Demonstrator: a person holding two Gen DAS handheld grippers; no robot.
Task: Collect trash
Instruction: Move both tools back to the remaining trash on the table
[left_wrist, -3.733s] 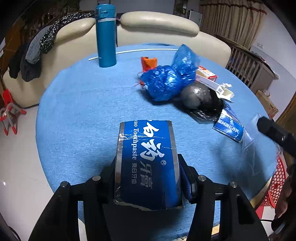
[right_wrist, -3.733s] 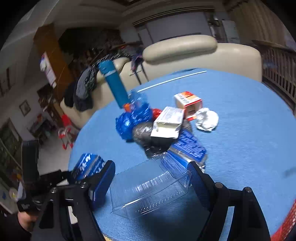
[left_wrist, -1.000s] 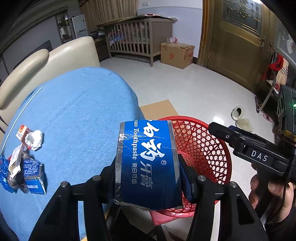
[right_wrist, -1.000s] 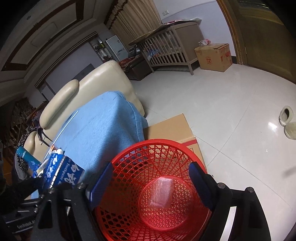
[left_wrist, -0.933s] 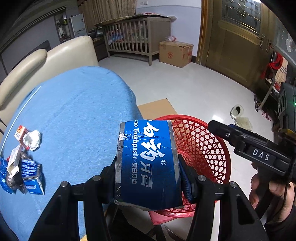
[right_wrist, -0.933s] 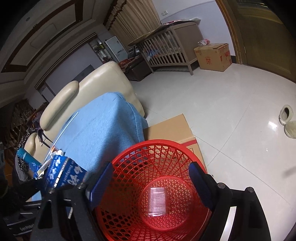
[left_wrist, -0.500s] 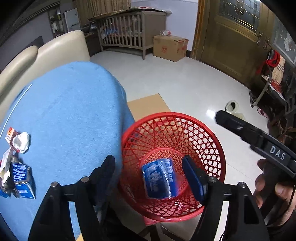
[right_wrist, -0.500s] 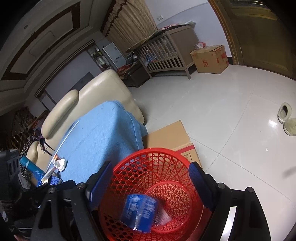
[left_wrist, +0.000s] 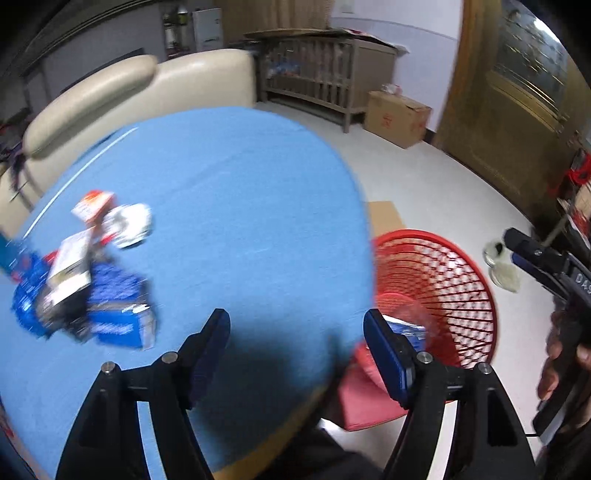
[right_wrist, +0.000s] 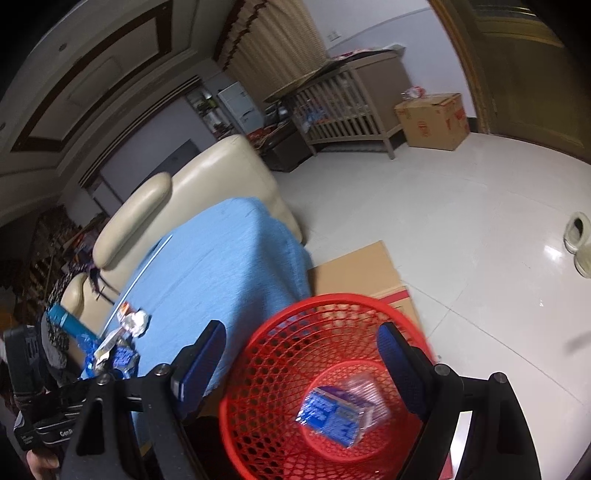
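Inside the red basket (right_wrist: 280, 373), the toothpaste box (right_wrist: 328, 413) lies flat, slanting.

Red lattice basket (right_wrist: 280, 376), blue printed box (right_wrist: 328, 415), blue tablecloth (left_wrist: 240, 206)

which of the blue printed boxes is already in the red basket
The blue printed toothpaste box lying at the bottom of the red mesh basket; the other blue box sits in the trash pile on the blue table.
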